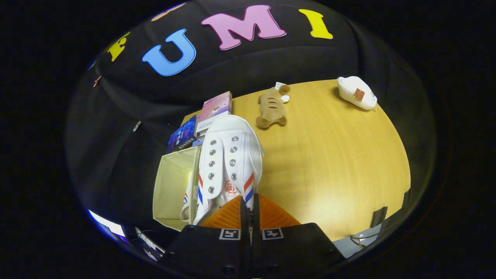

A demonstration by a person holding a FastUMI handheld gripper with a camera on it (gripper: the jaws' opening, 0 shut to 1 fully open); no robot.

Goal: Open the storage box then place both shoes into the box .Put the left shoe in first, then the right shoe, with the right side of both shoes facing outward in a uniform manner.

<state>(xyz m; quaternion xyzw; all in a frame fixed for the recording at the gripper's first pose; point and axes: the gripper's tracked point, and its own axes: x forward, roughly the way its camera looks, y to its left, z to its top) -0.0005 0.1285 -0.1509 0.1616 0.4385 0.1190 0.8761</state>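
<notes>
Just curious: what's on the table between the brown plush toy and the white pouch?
Nothing: in the gripper view, bare wooden table separates the brown plush toy from the white pouch.

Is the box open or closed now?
Open. The box shows its bare inner walls and no lid across its top. One shoe sits inside; the tool grips another shoe beside it.

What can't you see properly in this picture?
- Gripper view: the back of the held white shoe is hidden behind the hand-held gripper, whose fingers are pinched on it.
- The shoe already in the storage box is mostly covered by the held shoe.
- The print on the books beyond the box is too small to read.
- The box's bottom is hidden by its own walls.
</notes>
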